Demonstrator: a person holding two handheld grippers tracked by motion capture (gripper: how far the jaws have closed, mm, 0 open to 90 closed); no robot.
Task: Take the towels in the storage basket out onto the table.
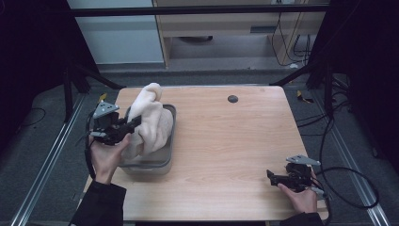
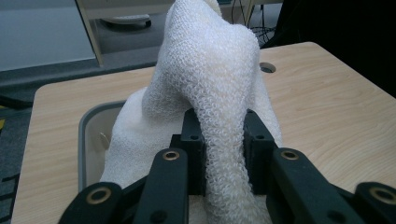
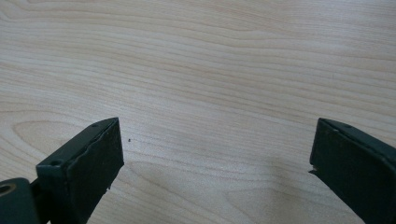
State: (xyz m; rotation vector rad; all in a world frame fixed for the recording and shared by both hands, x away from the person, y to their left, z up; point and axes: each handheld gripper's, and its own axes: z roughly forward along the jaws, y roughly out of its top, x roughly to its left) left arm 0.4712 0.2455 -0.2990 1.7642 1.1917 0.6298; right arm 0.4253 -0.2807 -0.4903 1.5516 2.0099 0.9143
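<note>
— Claw check: what is your left claw doing?
— Your left claw pinches the one white towel, which hangs over the single grey tub at the table's left side.
— And your right claw?
— Spread wide with nothing between its jaws, low over bare wood near the right front corner. Two claws, one towel, one tub.

Nubby white terry towel, smooth grey tub, matt wood-grain table.

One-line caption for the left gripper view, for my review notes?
Left tool pinches a fold of white towel above the grey tub on the wooden table.
</note>
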